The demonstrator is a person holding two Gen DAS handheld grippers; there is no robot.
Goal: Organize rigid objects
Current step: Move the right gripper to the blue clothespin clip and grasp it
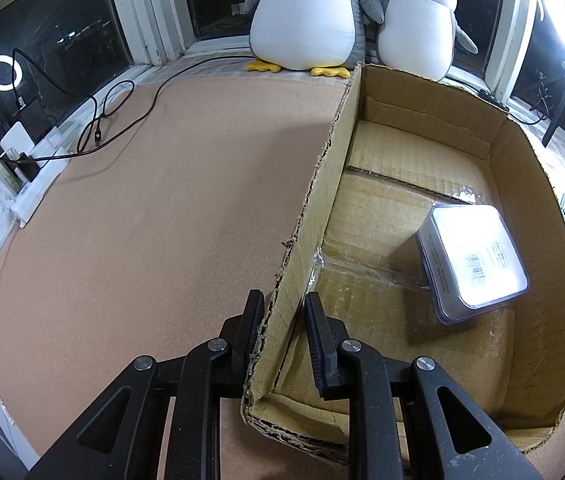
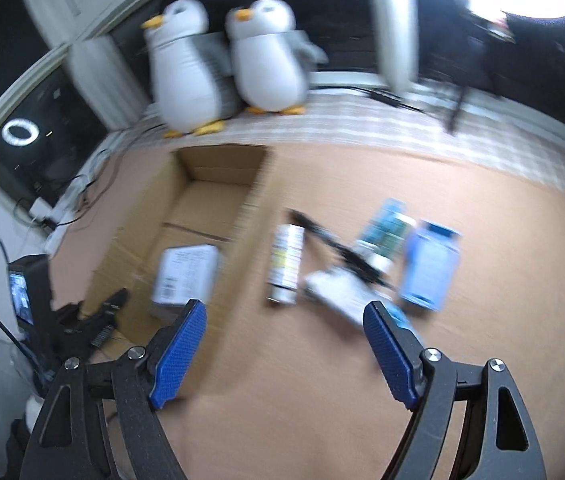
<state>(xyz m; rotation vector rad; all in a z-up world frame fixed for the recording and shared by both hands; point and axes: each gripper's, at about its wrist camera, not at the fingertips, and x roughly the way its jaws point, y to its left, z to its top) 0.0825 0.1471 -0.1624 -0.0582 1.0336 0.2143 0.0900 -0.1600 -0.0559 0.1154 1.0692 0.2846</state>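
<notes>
Straddling the near end of the left wall of the cardboard box [image 1: 434,184], the left tongs [image 1: 282,328] are set with one black finger outside the wall and one inside; the outer finger looks pressed to the cardboard, while a sliver of space seems to remain at the inner one, so whether the wall is truly pinched cannot be told. One item is already stowed: a white lidded case [image 1: 474,256] lies flat on the box floor toward its right wall. The rest is still laid out on the worktop [image 2: 482,208] just right of the box, seen through heavy blur in the right wrist view: a white tube [image 2: 285,264], a black pen-like piece [image 2: 334,246] lying across a white packet [image 2: 342,292], a green-and-white packet [image 2: 382,232] and a blue packet [image 2: 430,266]. The right tongs [image 2: 284,354] are spread wide with nothing between the blue pads, held above the bare worktop near those items. The step in hand is judged to be the fetching of the next piece while the box is steadied. For the next move, the tongs would need to be lowered over one item, probably the tube as the nearest, aligned across its narrow width, closed, and the piece carried over the box wall and set down beside the case.
</notes>
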